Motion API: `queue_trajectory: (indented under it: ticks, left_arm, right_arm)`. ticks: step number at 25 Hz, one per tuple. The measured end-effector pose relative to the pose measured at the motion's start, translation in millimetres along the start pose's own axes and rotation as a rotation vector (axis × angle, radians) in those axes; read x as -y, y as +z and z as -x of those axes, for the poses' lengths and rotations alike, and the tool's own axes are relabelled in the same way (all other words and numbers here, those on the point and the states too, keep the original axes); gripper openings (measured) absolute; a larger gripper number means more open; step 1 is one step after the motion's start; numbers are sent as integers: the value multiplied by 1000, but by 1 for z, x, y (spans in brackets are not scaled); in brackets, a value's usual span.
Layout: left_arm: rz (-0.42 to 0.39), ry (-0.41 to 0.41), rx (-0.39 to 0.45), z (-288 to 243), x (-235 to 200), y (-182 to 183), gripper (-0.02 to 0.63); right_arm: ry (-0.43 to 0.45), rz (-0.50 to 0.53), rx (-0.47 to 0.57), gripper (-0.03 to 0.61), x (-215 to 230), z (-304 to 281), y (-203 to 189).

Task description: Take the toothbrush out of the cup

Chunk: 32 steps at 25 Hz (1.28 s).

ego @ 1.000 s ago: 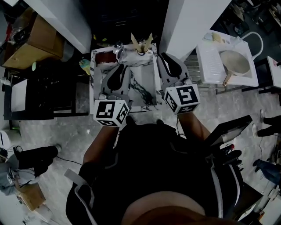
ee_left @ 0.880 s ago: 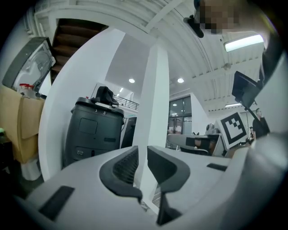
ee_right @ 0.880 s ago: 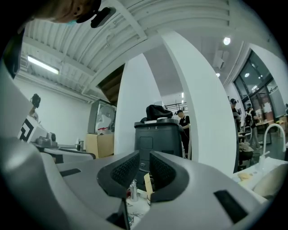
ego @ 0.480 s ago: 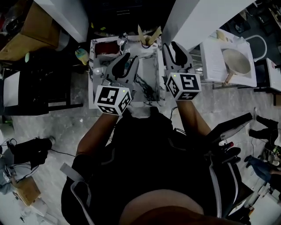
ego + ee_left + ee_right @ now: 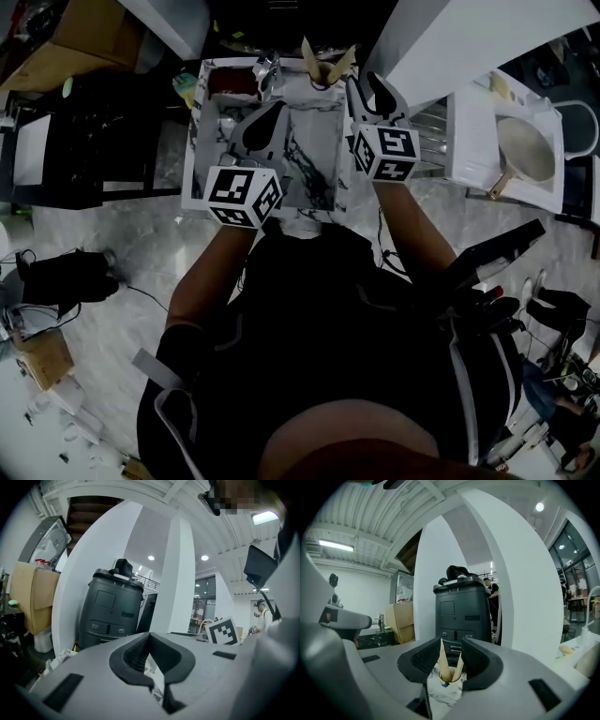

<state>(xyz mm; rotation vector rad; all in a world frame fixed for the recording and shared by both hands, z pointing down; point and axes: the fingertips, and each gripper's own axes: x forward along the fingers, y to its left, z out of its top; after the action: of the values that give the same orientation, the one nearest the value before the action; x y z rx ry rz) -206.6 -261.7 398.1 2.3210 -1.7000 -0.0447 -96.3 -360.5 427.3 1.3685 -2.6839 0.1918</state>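
Evidently the removal has not begun: the cup [image 5: 449, 673] stands upright at the far edge of the marble-patterned worktop [image 5: 314, 150]. Its contents are in place: two tan, pointed pieces rise from the rim, and I take these for the toothbrush [image 5: 442, 654], though no bristles can be made out from here.

The right tongs [image 5: 364, 80] have just been opening and now stand wide. In the right gripper view the cup and its tan pieces sit framed in the gap between the jaws, but farther along the worktop, not touched by either pad. Nothing is gripped.

The left tongs [image 5: 278, 109] have just closed and are pressed together on nothing. They hang over the middle of the worktop, nearer the person than the cup and to its left.

By my reading this is the approach stage. All the real work is left:
- bring the open right tongs up to the tan handle
- close on it above the rim
- lift it clear of the cup

The left tongs may be needed to steady the cup, which looks light.
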Motion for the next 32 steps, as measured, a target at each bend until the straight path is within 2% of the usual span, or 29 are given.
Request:
queue_trajectory:
  ticks: [4, 12, 20, 24, 32]
  left_arm:
    - [65, 66, 8, -5, -9, -13, 6]
    - [9, 144, 0, -15, -11, -24, 6]
    - [59, 251, -38, -5, -17, -43, 6]
    - [26, 276, -49, 1, -19, -45, 6]
    - [29, 300, -46, 7, -21, -48, 6]
  right_arm:
    - [13, -26, -24, 133, 11, -16, -18]
    - [70, -28, -75, 155, 21, -54, -51]
    - [102, -46, -127, 161, 25, -91, -82]
    - [82, -24, -136, 161, 25, -102, -92]
    - [91, -40, -150, 160, 22, -118, -103]
